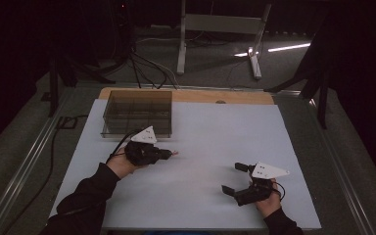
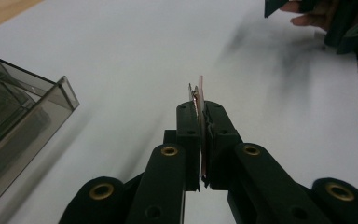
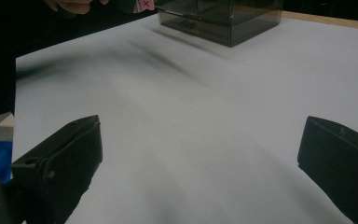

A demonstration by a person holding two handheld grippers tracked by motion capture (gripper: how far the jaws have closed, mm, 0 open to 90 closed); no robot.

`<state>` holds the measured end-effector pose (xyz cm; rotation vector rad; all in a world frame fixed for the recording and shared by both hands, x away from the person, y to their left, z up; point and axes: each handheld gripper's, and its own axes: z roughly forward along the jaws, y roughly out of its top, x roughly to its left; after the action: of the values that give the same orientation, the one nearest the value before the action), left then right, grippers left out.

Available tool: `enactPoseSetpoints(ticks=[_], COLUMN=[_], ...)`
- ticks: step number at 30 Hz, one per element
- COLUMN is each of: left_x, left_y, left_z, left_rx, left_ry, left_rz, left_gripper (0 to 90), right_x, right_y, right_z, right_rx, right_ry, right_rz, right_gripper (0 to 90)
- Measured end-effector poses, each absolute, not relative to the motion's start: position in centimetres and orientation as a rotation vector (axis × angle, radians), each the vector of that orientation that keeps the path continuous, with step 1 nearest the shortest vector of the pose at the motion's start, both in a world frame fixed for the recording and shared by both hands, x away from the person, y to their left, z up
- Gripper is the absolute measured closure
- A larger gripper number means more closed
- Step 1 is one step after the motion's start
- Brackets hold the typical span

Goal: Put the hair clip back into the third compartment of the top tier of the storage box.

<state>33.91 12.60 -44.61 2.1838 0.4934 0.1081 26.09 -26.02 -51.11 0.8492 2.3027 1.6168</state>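
1. The left gripper (image 2: 200, 100) has its jaws pressed together on a thin pink card (image 2: 199, 93), held edge-on so that little more than its rim shows; the card's tip sticks out past the jaw ends, above the white table sheet (image 1: 215, 132).
2. In the high view the left gripper (image 1: 169, 154) sits at about 9 o'clock from the sheet's middle, pointing toward 3 o'clock, with the pink tip (image 1: 175, 153) just visible at its end.
3. The right gripper (image 1: 235, 178) lies at about 5 o'clock on the sheet, its jaws spread wide with nothing between them; in its own view the two black jaws stand far apart over bare white surface.
4. A smoky clear box with inner dividers (image 1: 137, 112) stands at about 11 o'clock, just behind the left gripper and well apart from the right one.
5. What is printed on the card cannot be read; a pink scrap with a dark mark (image 3: 144, 4) shows at 12 o'clock in the right gripper view, cut off by the frame edge.
6. The box's contents are too dim to make out, and the room beyond the table is mostly dark
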Motion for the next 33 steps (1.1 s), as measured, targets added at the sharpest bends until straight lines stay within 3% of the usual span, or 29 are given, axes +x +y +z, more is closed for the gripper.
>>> enactPoseSetpoints(ticks=[33], left_x=[35.5], left_y=[13.8], left_z=[-41.4], left_rx=[2.123], left_ry=[0.521], left_rz=[0.166], left_gripper=[87.7], right_x=[26.1], right_y=[-26.0], right_z=[-51.1], right_rx=[0.850], right_ry=[2.306], right_rz=[1.615], right_gripper=[0.0])
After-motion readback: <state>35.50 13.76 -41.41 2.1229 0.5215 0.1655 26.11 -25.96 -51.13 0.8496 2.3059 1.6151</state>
